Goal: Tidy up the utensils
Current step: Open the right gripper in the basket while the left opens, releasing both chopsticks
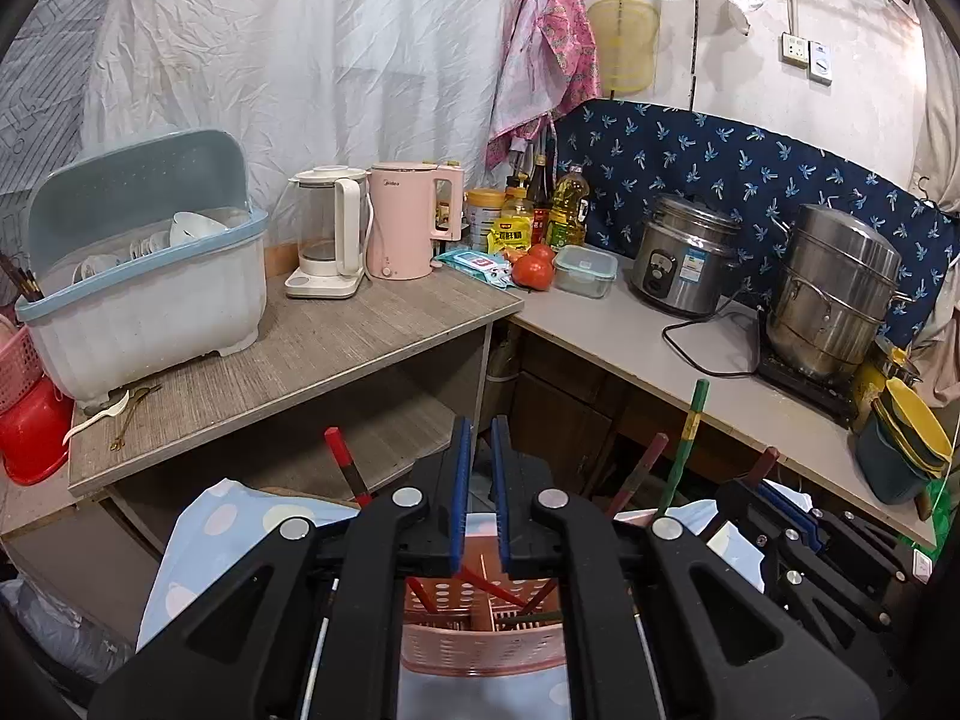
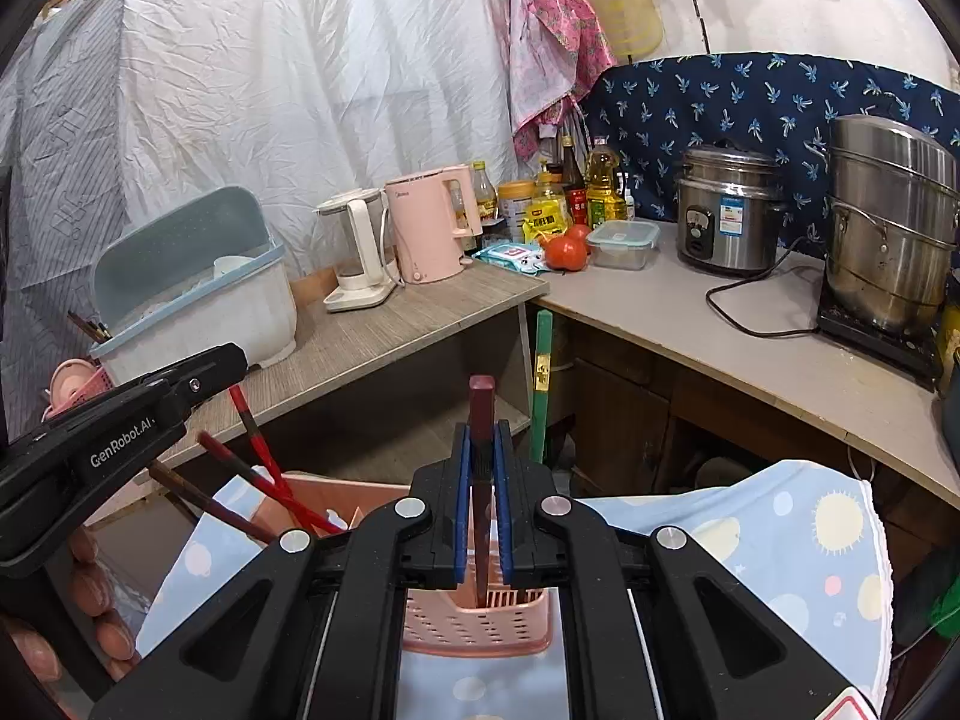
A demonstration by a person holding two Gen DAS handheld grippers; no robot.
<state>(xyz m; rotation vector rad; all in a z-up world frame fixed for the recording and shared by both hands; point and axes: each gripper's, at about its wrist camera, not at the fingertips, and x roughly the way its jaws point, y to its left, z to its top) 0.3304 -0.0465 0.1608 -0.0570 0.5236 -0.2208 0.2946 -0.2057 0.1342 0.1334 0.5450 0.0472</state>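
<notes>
A pink perforated utensil basket sits on a blue patterned cloth under both grippers; it also shows in the right wrist view. Several chopsticks stand in it: red, green, dark brown. My left gripper hovers above the basket with its jaws a narrow gap apart and nothing between them. My right gripper is shut on a dark brown chopstick that stands upright, its lower end in the basket. A white spoon and a brass utensil lie on the wooden table.
A blue-lidded dish rack with bowls stands on the wooden table, beside two kettles. The counter holds bottles, tomatoes, a rice cooker and a steel steamer pot. A pink basket and red basin sit at far left.
</notes>
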